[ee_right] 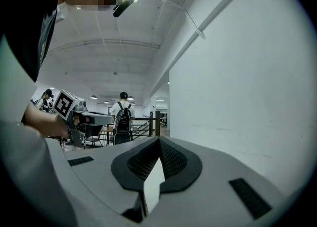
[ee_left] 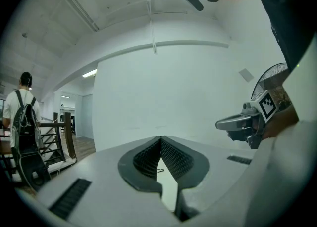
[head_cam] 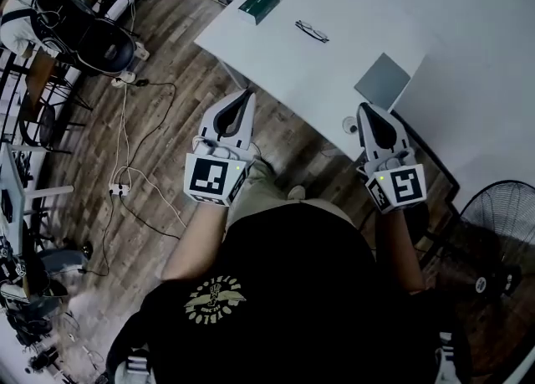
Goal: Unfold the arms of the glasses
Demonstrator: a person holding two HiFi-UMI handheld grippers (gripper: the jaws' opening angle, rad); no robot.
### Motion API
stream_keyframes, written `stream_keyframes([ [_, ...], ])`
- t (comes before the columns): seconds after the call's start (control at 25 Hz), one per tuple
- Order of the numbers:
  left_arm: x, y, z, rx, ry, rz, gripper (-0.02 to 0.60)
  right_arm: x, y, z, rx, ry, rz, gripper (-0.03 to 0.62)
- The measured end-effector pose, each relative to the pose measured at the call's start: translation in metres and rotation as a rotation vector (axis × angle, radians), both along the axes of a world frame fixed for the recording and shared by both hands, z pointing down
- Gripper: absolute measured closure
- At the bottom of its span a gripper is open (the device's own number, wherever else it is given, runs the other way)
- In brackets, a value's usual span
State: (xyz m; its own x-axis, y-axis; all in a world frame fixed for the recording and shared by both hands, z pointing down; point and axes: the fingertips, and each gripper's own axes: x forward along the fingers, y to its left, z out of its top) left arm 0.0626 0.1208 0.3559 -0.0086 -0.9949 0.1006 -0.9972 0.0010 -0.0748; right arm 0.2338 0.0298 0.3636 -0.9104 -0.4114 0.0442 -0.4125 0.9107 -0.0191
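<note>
Head view: glasses (head_cam: 312, 31) on table (head_cam: 276, 52), well beyond left gripper (head_cam: 247, 93) and right gripper (head_cam: 362, 107), both closed, empty.

A white table (head_cam: 276, 48) stands on wood-plank floor (head_cam: 79, 165) near a black fan (head_cam: 501, 232).

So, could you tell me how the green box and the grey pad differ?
The green box is dark and oblong; the grey pad is pale, squarish and flat. The box lies left of the glasses, farther away; the pad lies at the near edge of the white table, by the right gripper. Both rest on it, untouched.
</note>
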Motion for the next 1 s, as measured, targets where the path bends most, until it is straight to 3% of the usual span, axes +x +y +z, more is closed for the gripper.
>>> stream_keyframes([
  [0.52,-0.054,-0.029,0.009,-0.012,0.003,0.032,0.574,-0.050,-0.023,0.018,-0.029,0.063,0.048,0.594],
  [1.0,-0.126,-0.083,0.009,-0.014,0.011,0.126,0.574,-0.117,-0.059,0.011,-0.029,0.078,0.139,0.594],
])
